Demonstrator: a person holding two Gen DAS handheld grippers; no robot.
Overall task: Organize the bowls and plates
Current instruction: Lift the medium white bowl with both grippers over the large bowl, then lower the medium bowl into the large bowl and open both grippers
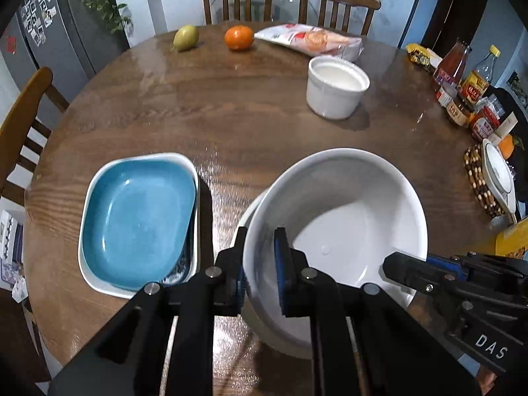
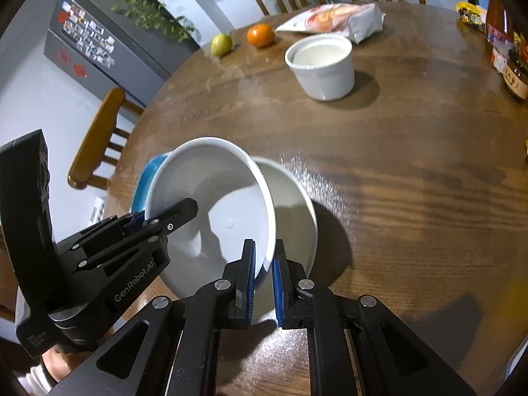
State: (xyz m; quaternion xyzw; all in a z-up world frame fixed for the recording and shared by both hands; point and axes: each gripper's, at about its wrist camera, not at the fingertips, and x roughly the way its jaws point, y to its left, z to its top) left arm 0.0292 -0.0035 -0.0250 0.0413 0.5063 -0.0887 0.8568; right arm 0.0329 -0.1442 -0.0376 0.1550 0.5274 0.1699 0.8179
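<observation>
Wooden and round, the table (image 1: 250, 105) carries everything; its near edge is cut off by the grippers. A white bowl (image 1: 346, 204) is tilted over a second white bowl (image 2: 293, 204), which stays mostly hidden under it. Left of them a blue plate (image 1: 138, 221) lies in a white dish (image 1: 194, 217); a patterned piece between them is hard to make out. The left gripper (image 1: 260, 264) pinches the upper bowl's near-left rim, and the right gripper (image 2: 264, 264) is closed on its right rim. "GenRobot.AI" and "DAS" are readable on the grippers. Far back stand a white pot (image 1: 336, 87), an orange (image 1: 239, 37) and a pear (image 1: 185, 37). The jar labels at the right are unreadable.
</observation>
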